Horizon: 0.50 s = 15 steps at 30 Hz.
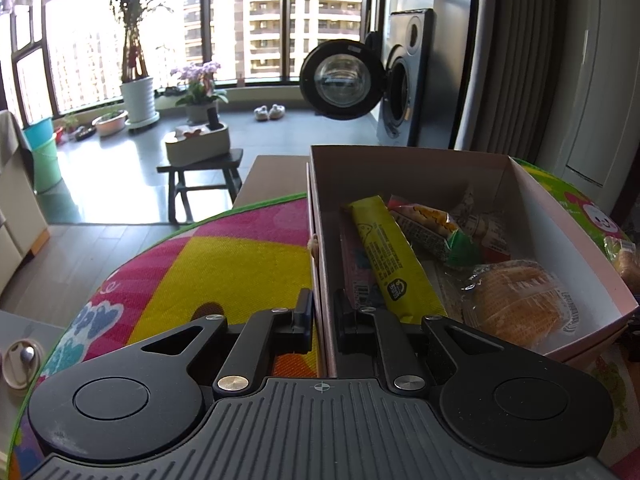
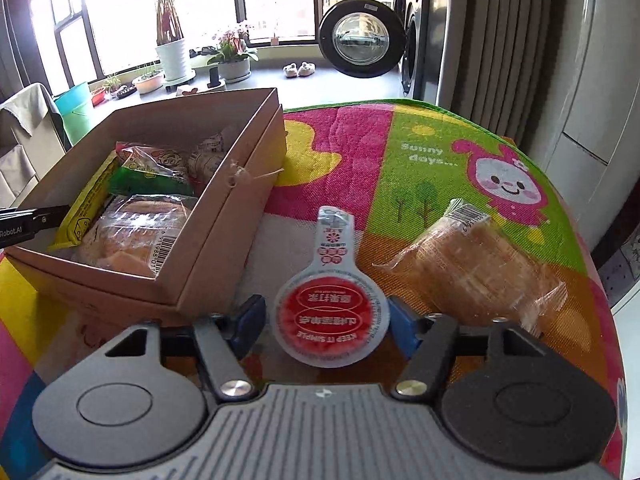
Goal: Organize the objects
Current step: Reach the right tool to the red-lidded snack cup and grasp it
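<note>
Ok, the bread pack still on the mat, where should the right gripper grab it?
Take the bread pack across its narrow width at mid-body, coming from above. It lies flat on the mat, long axis diagonal, so turn the fingers crosswise. Avoid the thin crimped ends.

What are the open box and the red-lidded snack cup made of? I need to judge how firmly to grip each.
The box looks like thin matte paperboard: its walls are flat, with folded edges. The snack cup looks like plastic under a glossy printed peel-off foil or film lid with a pull tab; which of the two is unclear.
</note>
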Each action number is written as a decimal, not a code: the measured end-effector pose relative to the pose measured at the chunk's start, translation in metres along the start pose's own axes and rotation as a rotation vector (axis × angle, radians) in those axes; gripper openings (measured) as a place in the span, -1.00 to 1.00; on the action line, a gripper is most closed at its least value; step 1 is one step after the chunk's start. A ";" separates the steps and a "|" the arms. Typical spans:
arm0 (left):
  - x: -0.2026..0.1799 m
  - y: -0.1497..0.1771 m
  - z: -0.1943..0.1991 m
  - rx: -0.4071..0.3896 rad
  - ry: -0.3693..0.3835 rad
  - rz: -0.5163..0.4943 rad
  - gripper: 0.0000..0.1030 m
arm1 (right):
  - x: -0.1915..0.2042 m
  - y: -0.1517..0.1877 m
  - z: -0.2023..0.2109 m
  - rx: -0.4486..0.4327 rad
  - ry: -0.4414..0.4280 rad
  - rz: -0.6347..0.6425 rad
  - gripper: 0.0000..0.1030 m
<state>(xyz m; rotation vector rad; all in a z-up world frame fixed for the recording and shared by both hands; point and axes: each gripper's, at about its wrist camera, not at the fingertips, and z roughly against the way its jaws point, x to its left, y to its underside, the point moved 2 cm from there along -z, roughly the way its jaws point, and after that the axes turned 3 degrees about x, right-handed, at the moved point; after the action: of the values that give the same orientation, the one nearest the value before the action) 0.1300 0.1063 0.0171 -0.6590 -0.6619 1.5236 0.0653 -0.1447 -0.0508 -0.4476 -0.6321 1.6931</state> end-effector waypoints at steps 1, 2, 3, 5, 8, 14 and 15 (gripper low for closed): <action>0.000 0.000 0.000 0.000 0.001 0.000 -0.75 | 0.000 0.001 0.002 0.008 -0.007 -0.004 0.19; 0.000 0.000 0.000 -0.001 0.001 0.000 -0.75 | 0.000 0.003 0.005 0.015 -0.007 -0.008 0.19; 0.001 0.000 -0.001 -0.002 0.003 0.000 -0.75 | 0.000 0.006 0.008 0.021 0.002 -0.003 0.19; 0.001 -0.001 -0.001 -0.004 0.005 0.002 -0.74 | -0.001 0.016 0.017 0.032 0.022 0.015 0.19; 0.001 0.000 0.000 -0.005 0.010 0.002 -0.74 | -0.004 0.037 0.036 0.049 0.028 0.017 0.19; 0.000 0.000 0.000 -0.009 0.011 -0.001 -0.74 | 0.001 0.071 0.065 0.078 0.014 0.040 0.22; 0.001 0.000 0.000 -0.009 0.012 -0.001 -0.74 | 0.003 0.072 0.066 0.075 0.011 0.043 0.31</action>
<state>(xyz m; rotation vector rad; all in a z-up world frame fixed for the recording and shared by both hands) 0.1296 0.1069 0.0169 -0.6744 -0.6605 1.5155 -0.0309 -0.1630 -0.0444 -0.4195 -0.5528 1.7479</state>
